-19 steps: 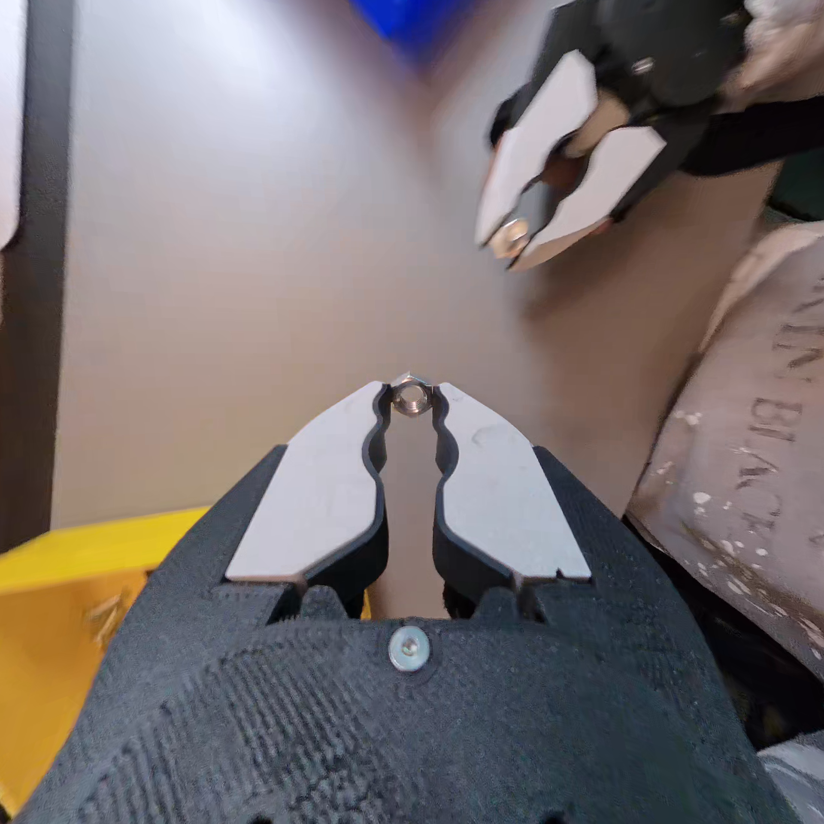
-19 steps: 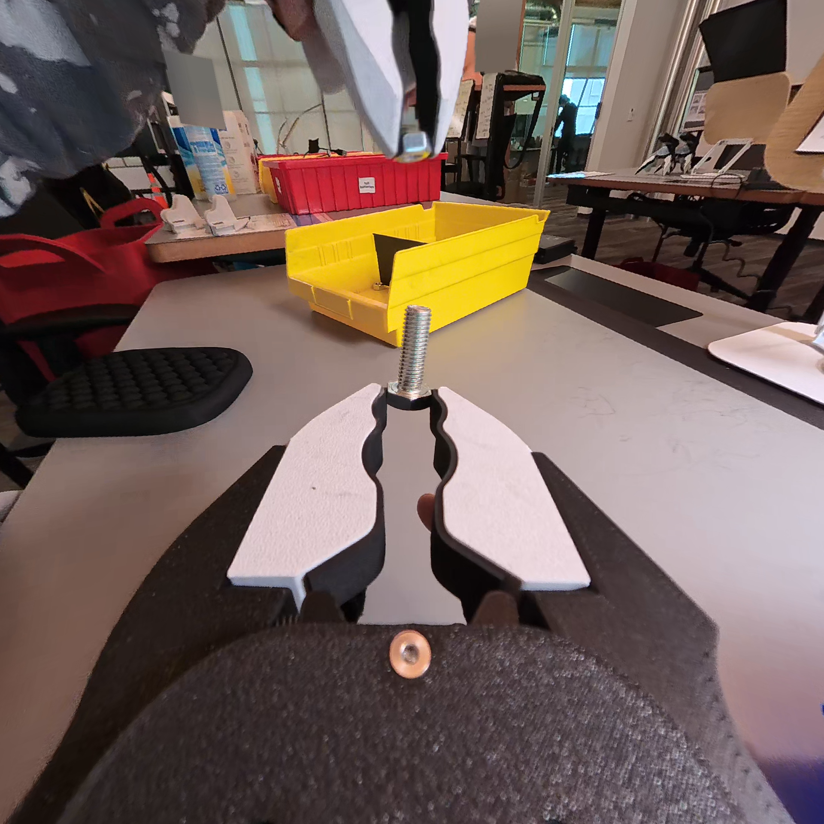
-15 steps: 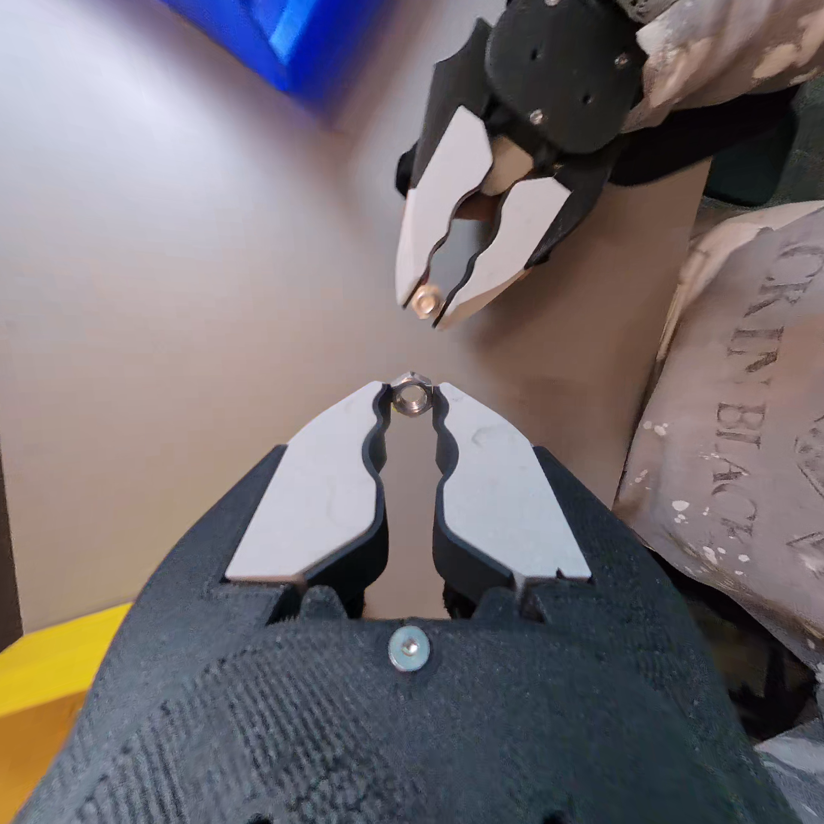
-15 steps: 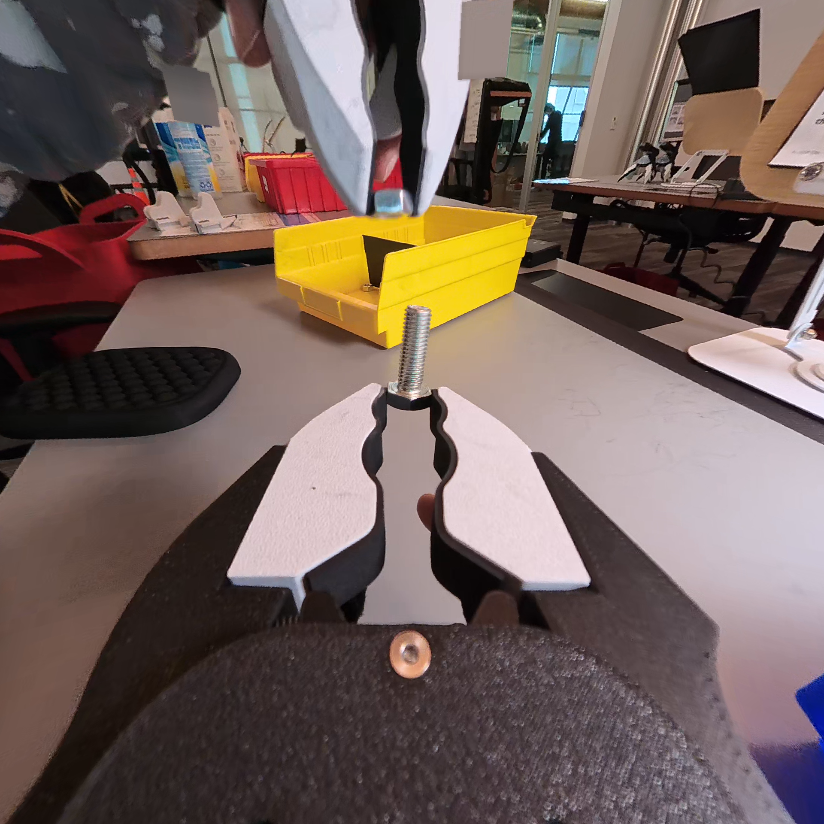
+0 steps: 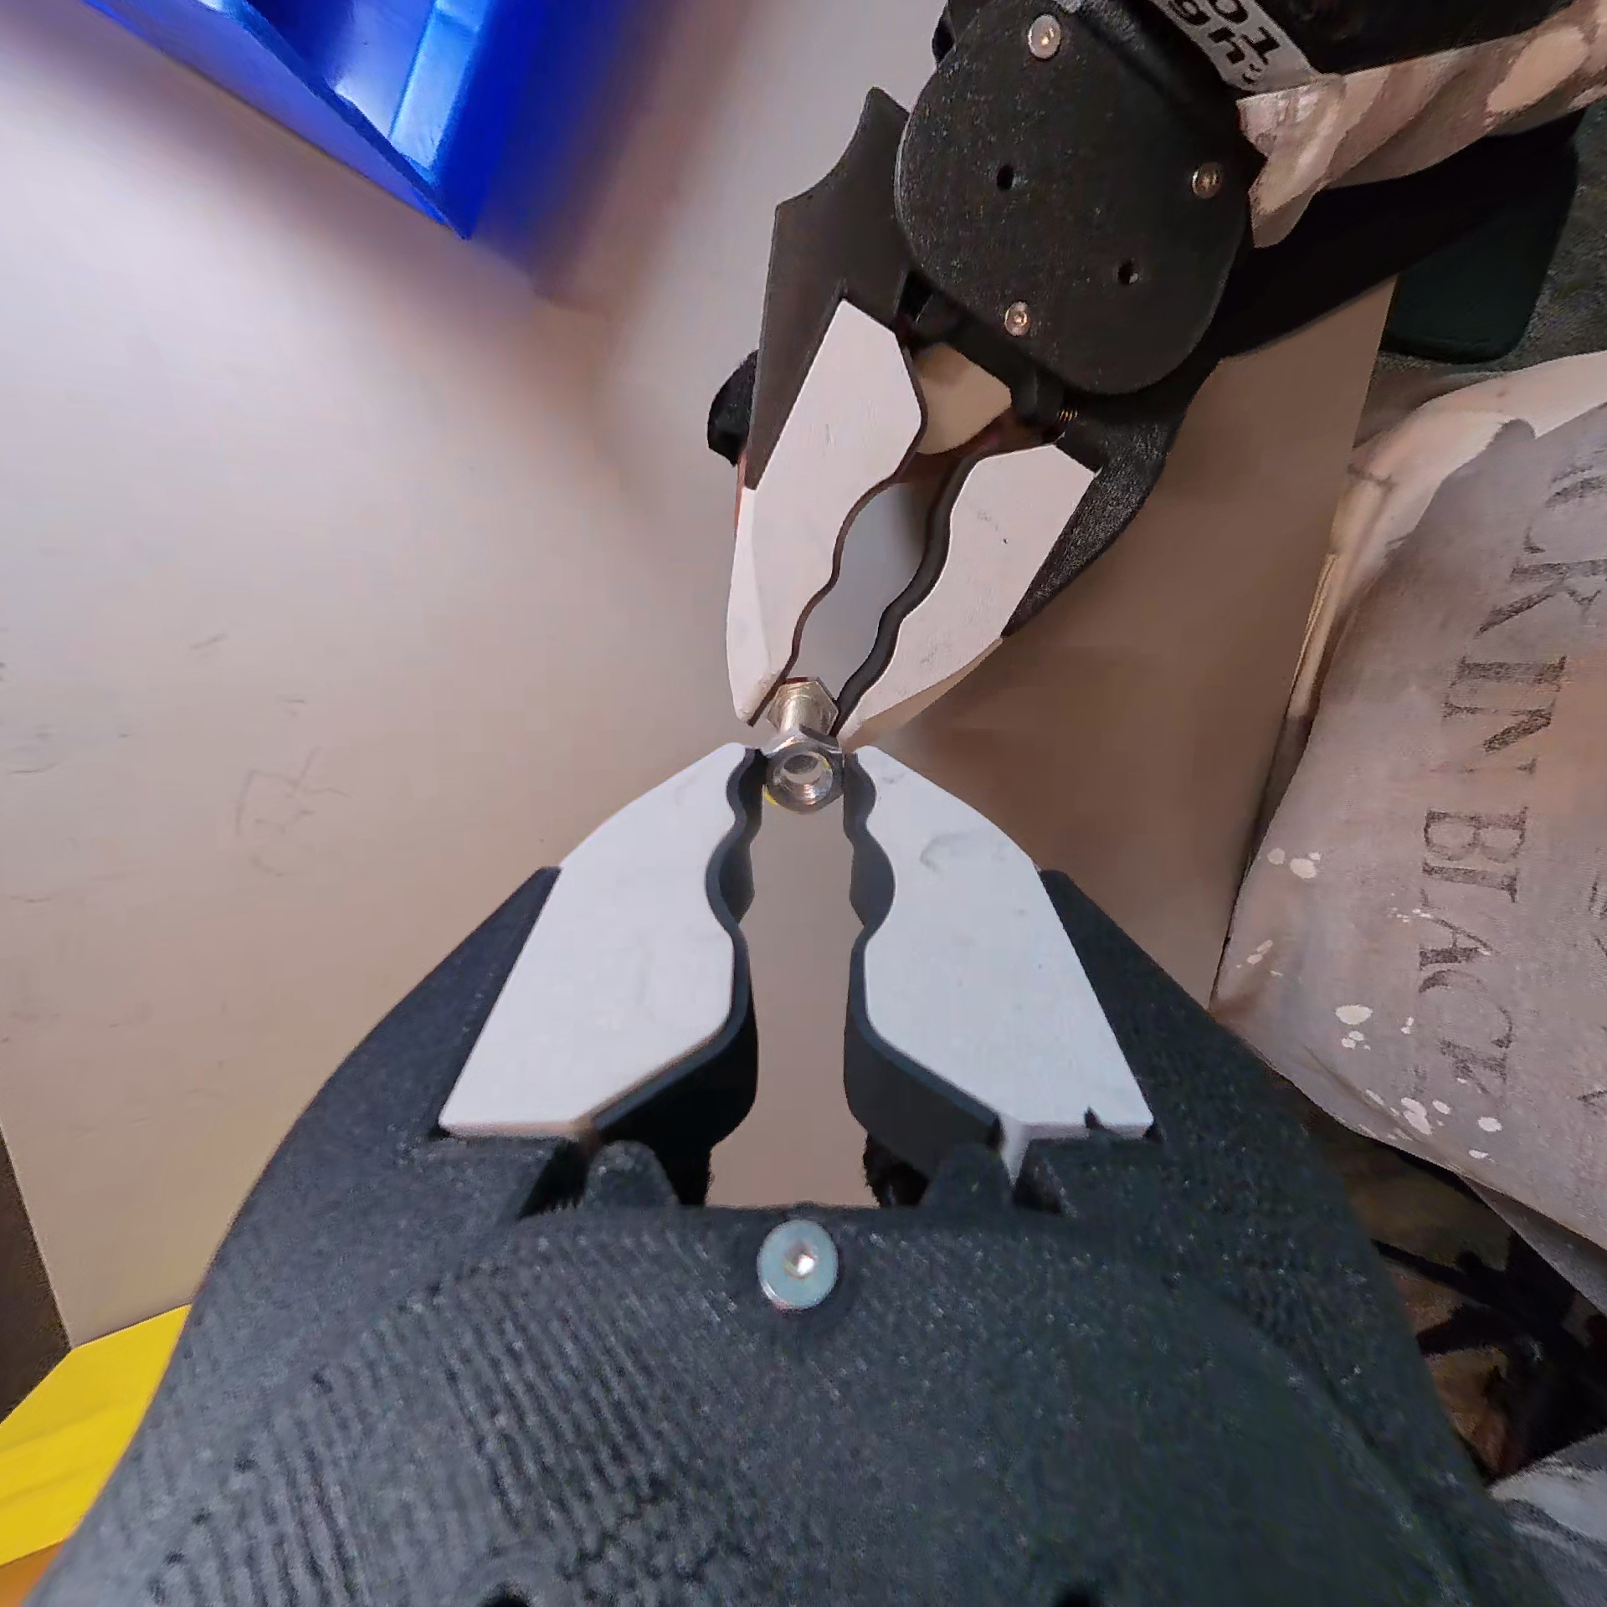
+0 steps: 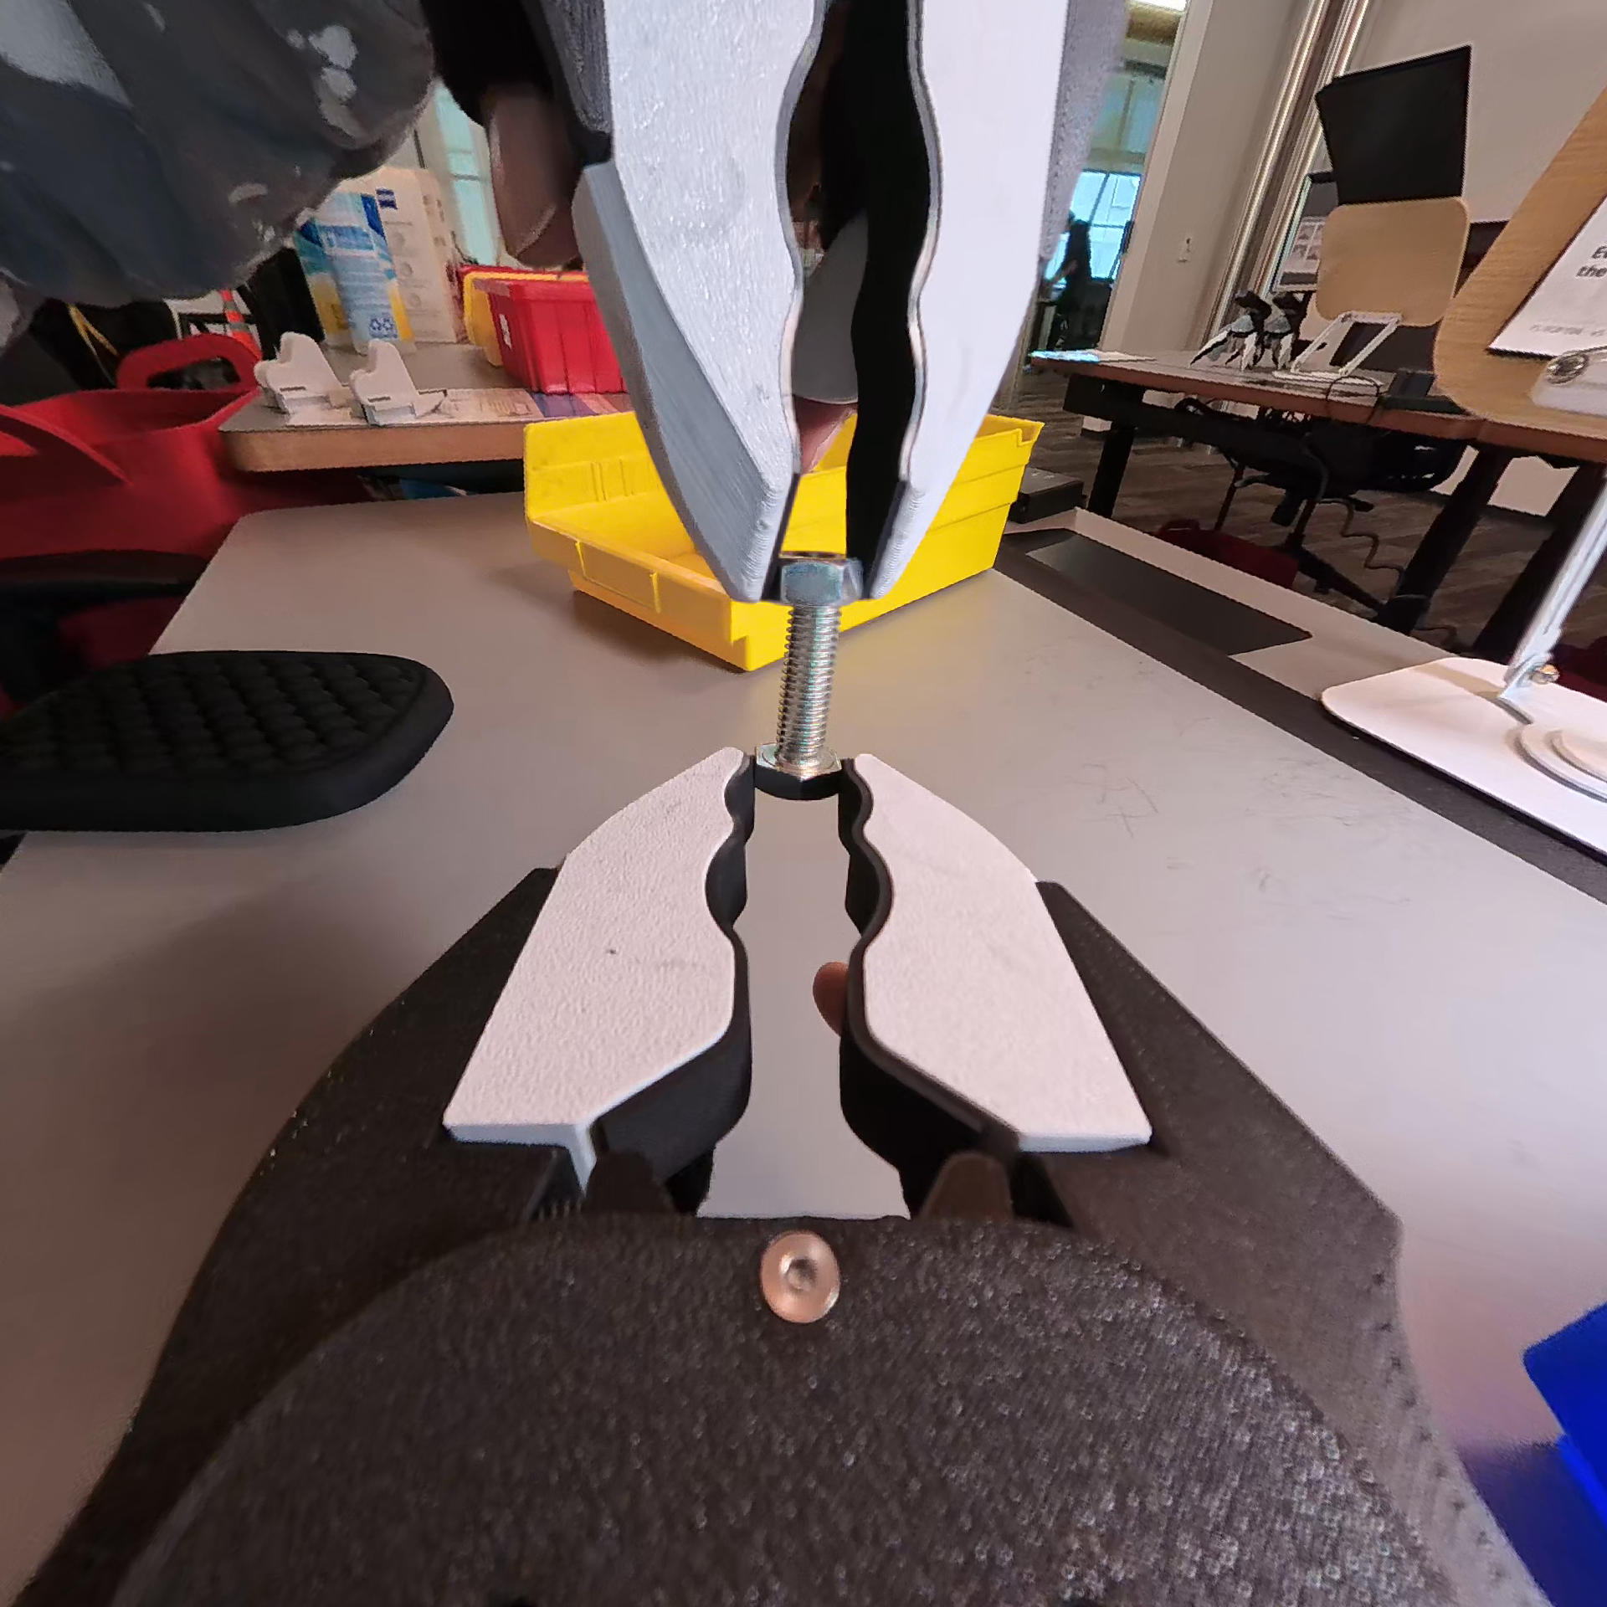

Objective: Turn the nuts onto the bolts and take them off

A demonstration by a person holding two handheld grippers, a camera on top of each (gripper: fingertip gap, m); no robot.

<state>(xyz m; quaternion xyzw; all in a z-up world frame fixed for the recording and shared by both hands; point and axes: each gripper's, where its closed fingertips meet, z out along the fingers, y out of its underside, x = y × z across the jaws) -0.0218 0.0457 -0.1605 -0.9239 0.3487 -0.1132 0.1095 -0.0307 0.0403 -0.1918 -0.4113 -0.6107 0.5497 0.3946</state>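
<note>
Nut (image 6: 813, 581) position: pinched at its flats between the fingertips of the left hand-held gripper (image 5: 798, 774), which enters the right wrist view from above with its tips pointing down. The nut sits at the top end of the bolt (image 6: 809, 687); the views do not show whether its thread has engaged.

Bolt position: upright, threaded shank upward, hexagonal head clamped between the fingertips of the right hand-held gripper (image 6: 796, 774). Bolt and nut share one vertical axis and are held clear above the grey table (image 6: 1130, 835).

In the left wrist view the bolt is seen end-on through the nut's bore, with the right hand-held gripper's tips just beyond the nut. A sleeve (image 5: 1356, 104) with pale blotches shows behind that gripper.

Surroundings:
- Yellow bin (image 6: 939, 522): on the table beyond the bolt, toward the far edge.
- Blue bin (image 5: 365, 96): on the table, visible at the upper left of the left wrist view and at the lower right corner of the right wrist view.
- Black textured pad (image 6: 209, 739): at the left edge of the table.
- White stand base (image 6: 1461, 739): near the right edge of the table.
</note>
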